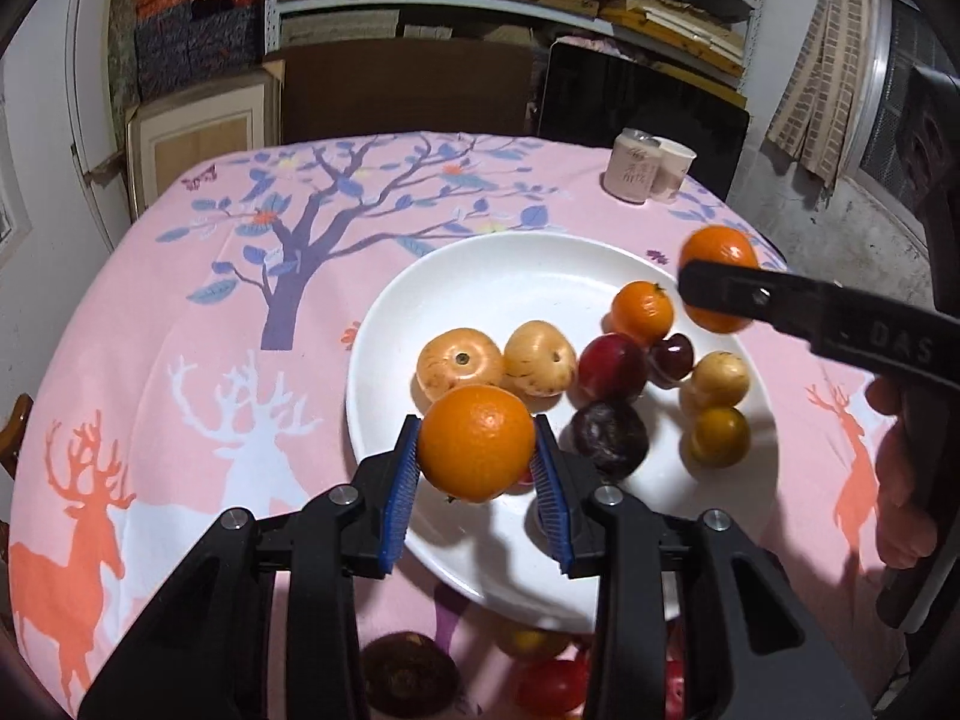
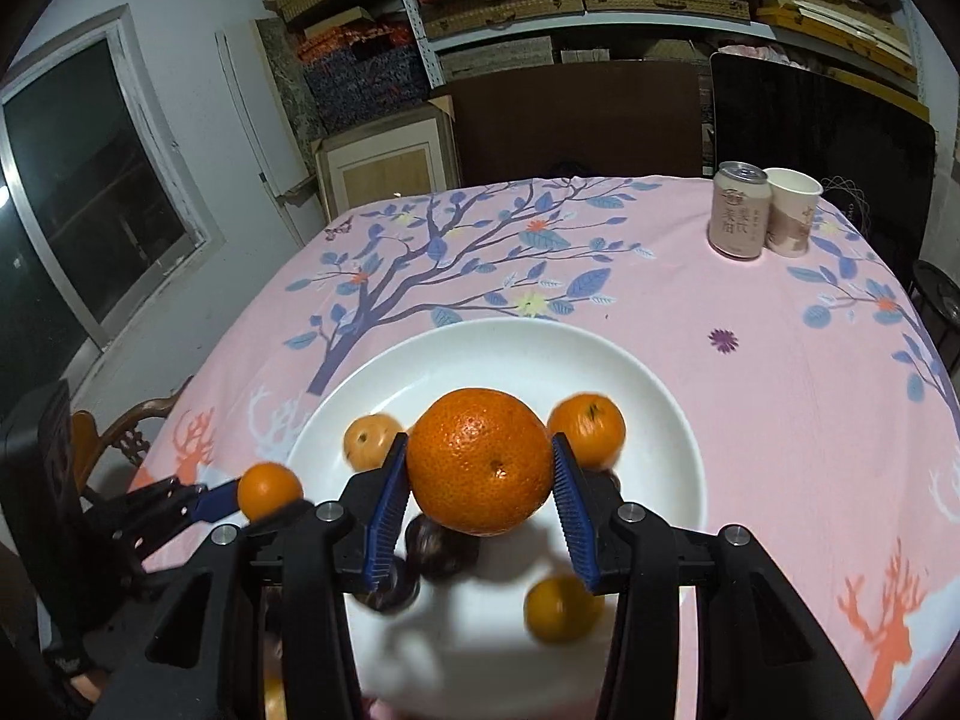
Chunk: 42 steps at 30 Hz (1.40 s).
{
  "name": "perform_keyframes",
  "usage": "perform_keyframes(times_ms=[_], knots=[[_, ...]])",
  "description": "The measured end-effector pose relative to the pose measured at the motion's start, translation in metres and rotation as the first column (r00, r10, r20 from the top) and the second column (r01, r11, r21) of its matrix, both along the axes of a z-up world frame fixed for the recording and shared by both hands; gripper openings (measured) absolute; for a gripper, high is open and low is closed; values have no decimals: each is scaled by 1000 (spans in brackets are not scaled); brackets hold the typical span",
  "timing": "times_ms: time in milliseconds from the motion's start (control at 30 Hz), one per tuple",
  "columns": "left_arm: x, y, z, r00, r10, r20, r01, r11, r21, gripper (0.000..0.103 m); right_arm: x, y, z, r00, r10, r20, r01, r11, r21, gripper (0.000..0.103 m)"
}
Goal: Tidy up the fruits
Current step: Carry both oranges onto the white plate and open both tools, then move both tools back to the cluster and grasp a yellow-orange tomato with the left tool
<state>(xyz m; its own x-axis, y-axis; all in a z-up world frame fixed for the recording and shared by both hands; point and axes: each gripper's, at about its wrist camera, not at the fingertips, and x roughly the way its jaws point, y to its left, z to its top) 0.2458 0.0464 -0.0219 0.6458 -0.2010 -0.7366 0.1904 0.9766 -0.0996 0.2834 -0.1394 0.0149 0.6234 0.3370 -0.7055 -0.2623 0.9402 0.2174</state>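
A white plate [image 1: 480, 276] on the pink tablecloth holds several fruits: pale yellow ones, a small orange [image 1: 642, 311], dark plums [image 1: 609, 438] and a cherry. My left gripper [image 1: 477, 450] is shut on an orange [image 1: 476, 441] above the plate's near side. My right gripper [image 2: 480, 468] is shut on a larger orange [image 2: 480, 459] above the plate [image 2: 510, 360]. In the left wrist view the right gripper [image 1: 720, 294] holds its orange [image 1: 717, 252] at the plate's right edge. In the right wrist view the left gripper [image 2: 252, 495] holds its orange [image 2: 268, 489] at the left.
A drink can [image 2: 738, 210] and a paper cup [image 2: 791, 217] stand at the table's far right. More fruits [image 1: 402, 672] lie on the cloth below the plate's near edge. A wooden chair [image 2: 138, 420] stands at the left. Shelves line the back wall.
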Motion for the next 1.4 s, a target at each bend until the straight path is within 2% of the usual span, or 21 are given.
perform_keyframes(times_ms=[133,167,200,233,267,333,500,667,800,933,1067,1233,1300,1367,1400], knots=[[9,-2,-14,1000,-3,-29,3,1000,22,36,29,11,-15,999,-4,-35,4,1000,-7,47],[10,-3,-17,999,-7,-34,8,1000,25,46,34,12,-17,999,-2,-42,2,1000,-4,47],[10,-4,-17,1000,-2,-28,3,1000,28,55,37,12,-18,999,-3,-42,3,1000,11,52],[8,-4,-15,1000,3,-12,-3,1000,25,66,37,10,-17,999,-14,-33,15,1000,18,62],[5,-3,-11,1000,8,6,-8,1000,22,73,34,7,-13,1000,-29,-11,29,999,29,64],[0,-1,-3,999,15,39,-15,1000,19,81,26,4,-7,1000,-27,10,26,999,36,66],[-28,5,17,998,9,67,-8,1000,-23,83,-24,-12,10,999,-4,42,2,998,56,66],[-90,-3,24,993,-72,94,71,997,7,89,-99,-41,4,998,-15,60,10,997,75,69],[-146,-19,10,988,-137,75,134,990,41,89,-150,-64,-21,996,-65,54,59,992,108,70],[-180,-38,-11,985,-169,46,164,982,93,89,-177,-77,-43,994,-103,44,96,985,143,70],[-188,-53,-29,987,-157,23,153,980,127,89,-185,-81,-55,994,-111,14,108,984,144,70],[-180,-58,-36,993,-116,11,114,987,115,89,-199,-84,-57,993,-111,25,107,985,139,70],[-179,-60,-39,993,-113,17,110,985,131,77,-202,-87,-57,993,-116,34,111,985,131,70],[-175,-63,-46,991,-131,-21,132,981,142,48,-205,-90,-57,992,-123,35,117,985,127,70],[-173,-62,-47,992,-126,-32,129,982,139,44,-206,-92,-58,992,-126,33,121,984,129,70]])
